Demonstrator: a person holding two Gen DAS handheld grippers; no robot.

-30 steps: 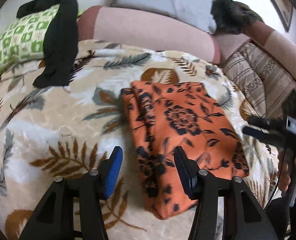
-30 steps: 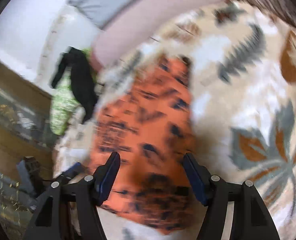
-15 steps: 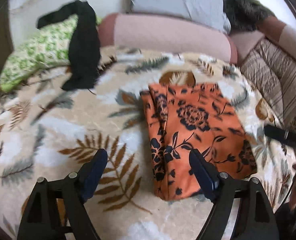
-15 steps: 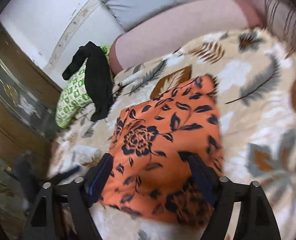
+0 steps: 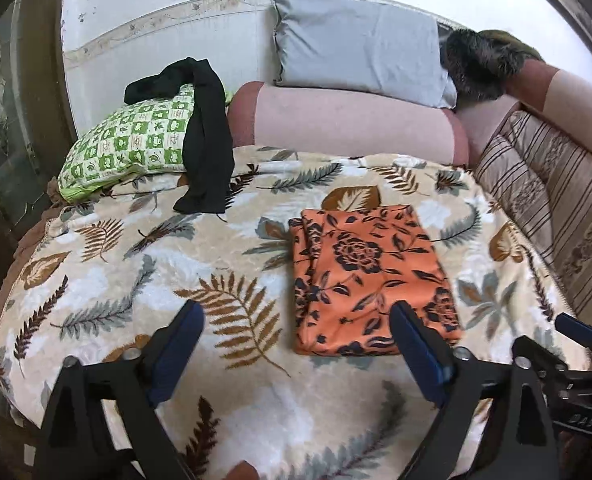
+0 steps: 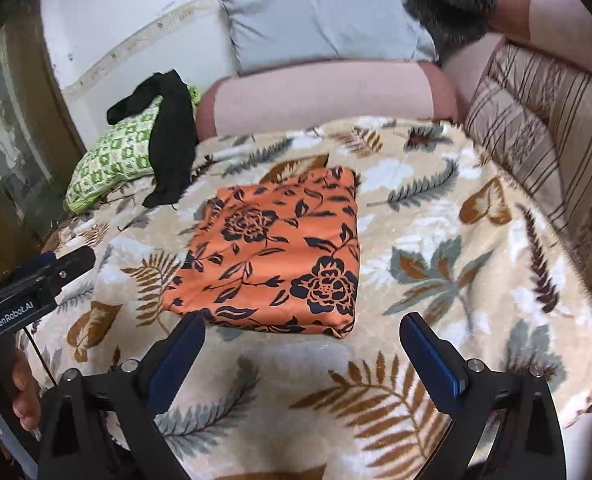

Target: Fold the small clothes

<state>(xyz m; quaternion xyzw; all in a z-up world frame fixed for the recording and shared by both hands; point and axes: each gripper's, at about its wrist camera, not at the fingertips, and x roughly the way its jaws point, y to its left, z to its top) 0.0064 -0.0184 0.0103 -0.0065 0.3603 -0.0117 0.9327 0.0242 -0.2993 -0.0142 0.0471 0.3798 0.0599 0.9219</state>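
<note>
**On the bed: folded cloth ahead of two widening grippers**

Ahead of both pairs of jaws lies the cloth, an orange piece printed with dark flowers, folded into a flat rectangle on the blanket (a beige one with a leaf pattern). In the left wrist view the cloth sits beyond and toward the right-hand finger; its near right corner is hidden behind that finger's blue pad. The left gripper is off the cloth, its jaws spread wide and opening further, with nothing between them but blanket. In the right wrist view the cloth lies beyond and toward the left-hand finger, its near edge just past that finger's tip. The right gripper likewise stands clear of the cloth, its jaws spread wide and opening further, with only blanket between them.

Each gripper appears at the edge of the other's view: the right gripper at the lower right of the left wrist view, and the left gripper at the left of the right wrist view, with fingers of a hand below it.

Farther beyond the jaws, to the left, a black garment drapes over a green pillow and down onto the blanket. Behind the blanket runs a pink bolster, with a grey pillow leaning above it.
</note>
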